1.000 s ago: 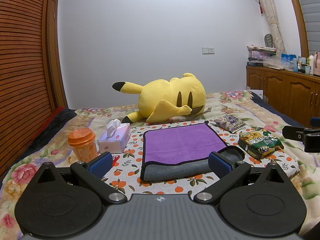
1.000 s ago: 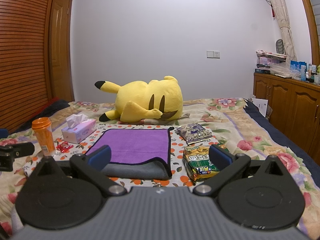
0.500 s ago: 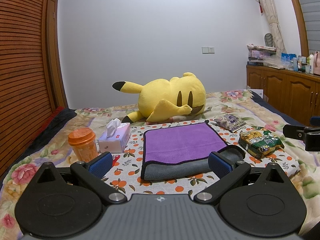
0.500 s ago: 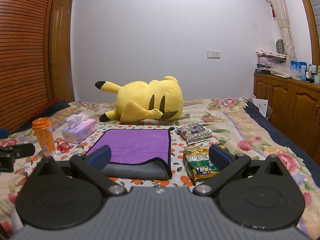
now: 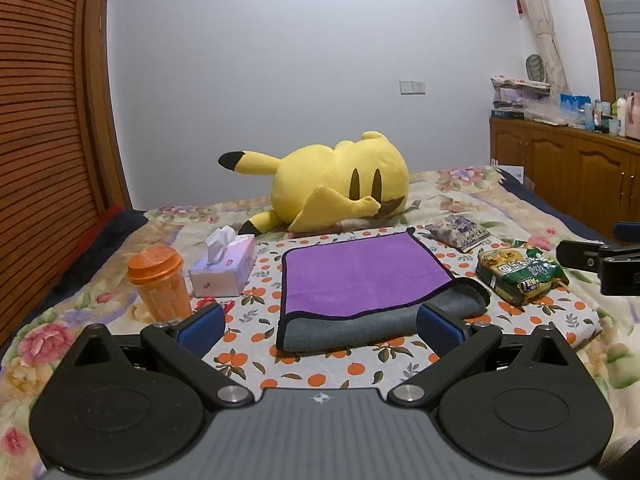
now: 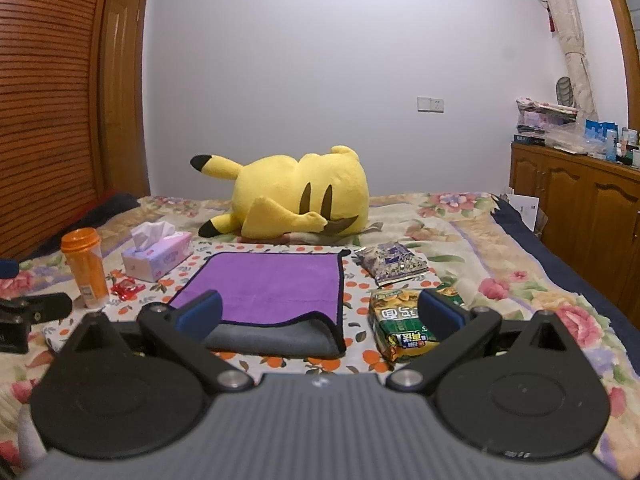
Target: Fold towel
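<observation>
Floral bed (image 5: 460, 184) spreads ahead of both grippers. Beyond the released left gripper (image 5: 320, 322), the towel (image 5: 360, 276) lies once folded, grey edge nearest. Right gripper (image 6: 320, 314) is also released. Risk: snagging the snack bag (image 6: 404, 332) just right of the towel, or tipping the orange cup (image 5: 160, 284) left.

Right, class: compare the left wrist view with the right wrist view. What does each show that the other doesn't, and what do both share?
Only the left wrist view shows the left gripper, open, with the right gripper's black body at its right edge. Only the right wrist view shows the right gripper, open, and clearly the red wrapper beside the orange cup. Both show the purple towel, folded over with its grey side at the near edge, the yellow plush, tissue box and two snack packets.
</observation>
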A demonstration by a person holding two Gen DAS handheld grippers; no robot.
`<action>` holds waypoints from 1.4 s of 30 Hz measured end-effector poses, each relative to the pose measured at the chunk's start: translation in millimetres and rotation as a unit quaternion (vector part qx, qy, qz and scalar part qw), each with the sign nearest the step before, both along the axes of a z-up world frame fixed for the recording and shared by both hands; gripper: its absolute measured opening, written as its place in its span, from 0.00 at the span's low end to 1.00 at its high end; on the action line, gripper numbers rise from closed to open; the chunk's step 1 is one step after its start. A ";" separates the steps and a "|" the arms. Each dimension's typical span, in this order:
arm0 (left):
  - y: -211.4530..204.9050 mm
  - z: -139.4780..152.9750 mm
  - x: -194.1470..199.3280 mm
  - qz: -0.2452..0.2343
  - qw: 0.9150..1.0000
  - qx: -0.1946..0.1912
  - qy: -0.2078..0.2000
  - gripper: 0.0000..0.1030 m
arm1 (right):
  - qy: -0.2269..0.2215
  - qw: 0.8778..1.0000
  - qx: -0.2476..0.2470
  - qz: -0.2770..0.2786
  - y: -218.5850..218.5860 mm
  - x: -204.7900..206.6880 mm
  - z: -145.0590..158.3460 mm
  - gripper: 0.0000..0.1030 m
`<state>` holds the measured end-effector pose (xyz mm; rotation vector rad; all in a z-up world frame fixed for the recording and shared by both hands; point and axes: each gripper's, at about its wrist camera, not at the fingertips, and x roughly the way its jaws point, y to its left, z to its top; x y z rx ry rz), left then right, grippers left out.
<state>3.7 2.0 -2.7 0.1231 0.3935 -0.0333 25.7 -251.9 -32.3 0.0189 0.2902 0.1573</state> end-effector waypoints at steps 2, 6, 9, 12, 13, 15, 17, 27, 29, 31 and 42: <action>-0.8 -7.7 6.7 0.000 1.000 0.001 0.006 1.00 | 0.002 1.000 -0.003 0.001 1.9 3.1 -1.0 1.00; 0.1 -7.6 9.0 -0.003 1.000 0.003 0.014 1.00 | 0.008 1.000 -0.009 0.004 5.6 10.7 -4.1 1.00; -0.4 -8.3 14.9 -0.004 1.000 0.001 0.022 1.00 | 0.011 1.000 -0.012 0.007 7.3 16.1 -4.4 1.00; -0.1 -9.2 22.0 -0.008 1.000 -0.003 0.029 1.00 | 0.012 1.000 -0.015 0.005 8.5 22.5 -4.8 1.00; -2.0 -9.5 27.7 -0.009 0.999 0.000 0.032 1.00 | 0.013 1.000 -0.016 0.005 9.1 25.2 -5.1 1.00; -3.3 -10.7 33.6 -0.009 0.999 0.004 0.033 1.00 | 0.016 1.000 -0.021 0.004 10.7 30.9 -6.5 1.00; -4.4 -12.2 39.2 -0.012 0.999 0.006 0.035 1.00 | 0.020 1.000 -0.021 0.004 10.7 36.2 -8.0 1.00; -2.4 -20.7 67.0 -0.014 0.998 0.002 0.061 1.00 | 0.031 0.999 -0.035 0.007 15.9 58.3 -11.8 1.00; -1.0 -22.4 72.0 -0.013 0.998 0.002 0.066 1.00 | 0.031 0.999 -0.039 0.008 17.2 63.7 -13.0 1.00; 0.5 -24.0 76.7 -0.012 0.997 0.000 0.070 1.00 | 0.036 0.999 -0.040 0.008 17.5 69.5 -15.3 1.00; 2.9 -33.9 100.4 -0.010 0.996 0.009 0.083 1.00 | 0.050 0.998 -0.039 0.011 19.8 92.9 -20.2 1.00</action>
